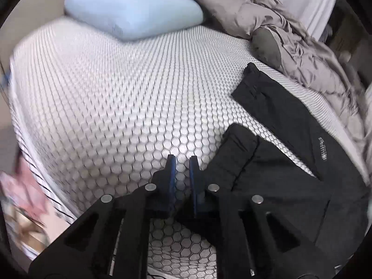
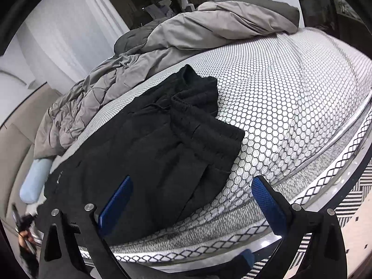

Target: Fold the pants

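Mattress: left claw shut, empty; right claw wide over pants.

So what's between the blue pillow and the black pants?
Only bare mattress with its honeycomb cover. The left wrist view shows the blue pillow at the far end, the black pants nearer on the right, and nothing lying between them.

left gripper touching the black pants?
Apart. In the left wrist view the left gripper is nearly shut over bare mattress; the black pants lie beside it.
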A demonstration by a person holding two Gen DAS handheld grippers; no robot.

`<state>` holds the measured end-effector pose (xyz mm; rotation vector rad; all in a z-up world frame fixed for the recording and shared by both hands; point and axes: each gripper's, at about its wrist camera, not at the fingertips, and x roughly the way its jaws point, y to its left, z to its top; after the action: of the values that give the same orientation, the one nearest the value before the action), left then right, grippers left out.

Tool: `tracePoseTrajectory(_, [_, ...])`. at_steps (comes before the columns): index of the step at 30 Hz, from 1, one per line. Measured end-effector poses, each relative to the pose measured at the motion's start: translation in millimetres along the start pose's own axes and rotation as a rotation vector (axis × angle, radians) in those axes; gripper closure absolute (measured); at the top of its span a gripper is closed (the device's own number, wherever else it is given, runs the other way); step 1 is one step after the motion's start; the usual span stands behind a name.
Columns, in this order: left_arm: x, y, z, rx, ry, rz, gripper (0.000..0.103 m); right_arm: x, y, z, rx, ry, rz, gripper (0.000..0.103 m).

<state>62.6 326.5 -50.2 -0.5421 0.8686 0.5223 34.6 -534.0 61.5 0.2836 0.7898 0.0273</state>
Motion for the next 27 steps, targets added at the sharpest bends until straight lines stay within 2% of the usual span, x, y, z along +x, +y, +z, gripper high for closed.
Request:
tracePoseTrajectory(3, [-3.1, -10.2, -3.6, 0.021, -0.021, -0.002, 0.094, 13.8, -11.6, 12.3, 0.065, -0.01, 0.043, 0.0])
tracePoseTrajectory(4, [-3.8, -13.8, -4.2, 0.027, -0.021, 0.0, 0.094, 18.4, -15.3, 16.7, 0.083, -0.014, 0.052, 0.003])
tracePoseTrajectory(6, [-5.1, -22.1, -4.0, 0.036, -0.021, 0.004, 0.094, 31.6, -27.3, 26.8, 0.16, -0.012, 0.077, 0.031])
tracePoseTrajectory(7, [-6.5, -19.7, -4.8, 0.039, -0.022, 0.004, 0.094, 36.2, -31.5, 29.7, 0.192, 0.001, 0.066, 0.061])
tracePoseTrajectory(8, [-16.1, -14.6, -10.4, 0.039, -0.025, 0.002, 0.094, 37.3, -35.0, 31.8, 0.232, 0.011, 0.06, 0.075])
tracePoseTrajectory(10, [-26.5, -11.4, -15.4, 0.044, -0.026, 0.004, 0.094, 13.5, -23.7, 30.8, 0.195, -0.051, 0.08, 0.089])
tracePoseTrajectory(11, [-35.4, -2.4, -18.0, 0.051, -0.026, 0.001, 0.093, -9.1, -11.5, 26.8, 0.121, -0.115, 0.062, 0.089])
tracePoseTrajectory(13, [-46.4, 0.4, -20.9, 0.075, -0.024, -0.004, 0.092, -32.9, -4.3, 14.4, 0.065, -0.162, 0.03, 0.089])
tracePoseTrajectory(15, [-53.5, -0.5, -25.0, 0.097, -0.021, -0.013, 0.088, -30.1, -18.7, 1.9, 0.109, -0.117, -0.003, 0.087])
tracePoseTrajectory(17, [-54.7, -0.9, -24.9, 0.099, -0.016, -0.018, 0.078, -7.0, -41.1, -7.0, 0.169, -0.014, -0.052, 0.077])
tracePoseTrajectory(18, [-61.5, 2.1, -31.9, 0.096, -0.013, -0.018, 0.075, 1.3, -52.3, -11.5, 0.233, 0.018, -0.04, 0.075])
tracePoseTrajectory(19, [-64.1, 1.1, -33.7, 0.093, -0.009, -0.019, 0.07, 1.3, -55.9, -13.9, 0.262, 0.013, -0.014, 0.068])
tracePoseTrajectory(20, [-69.3, -0.1, -35.8, 0.085, -0.006, -0.027, 0.061, -2.3, -57.1, -14.9, 0.274, -0.014, 0.004, 0.056])
tracePoseTrajectory(21, [-76.4, 2.3, -40.5, 0.074, -0.009, -0.052, 0.054, -6.4, -56.0, -14.9, 0.267, -0.037, 0.0, 0.048])
tracePoseTrajectory(22, [-81.9, 3.5, -43.0, 0.061, -0.015, -0.079, 0.042, -9.9, -54.7, -14.8, 0.256, -0.058, 0.001, 0.039])
tracePoseTrajectory(24, [-95.4, 9.4, -50.8, 0.026, -0.029, -0.142, 0.039, -14.0, -52.1, -14.3, 0.237, -0.078, 0.032, 0.035])
tracePoseTrajectory(27, [-102.6, 12.4, -62.4, -0.003, 0.009, -0.229, 0.039, -13.1, -51.6, -16.6, 0.237, -0.065, 0.054, 0.035])
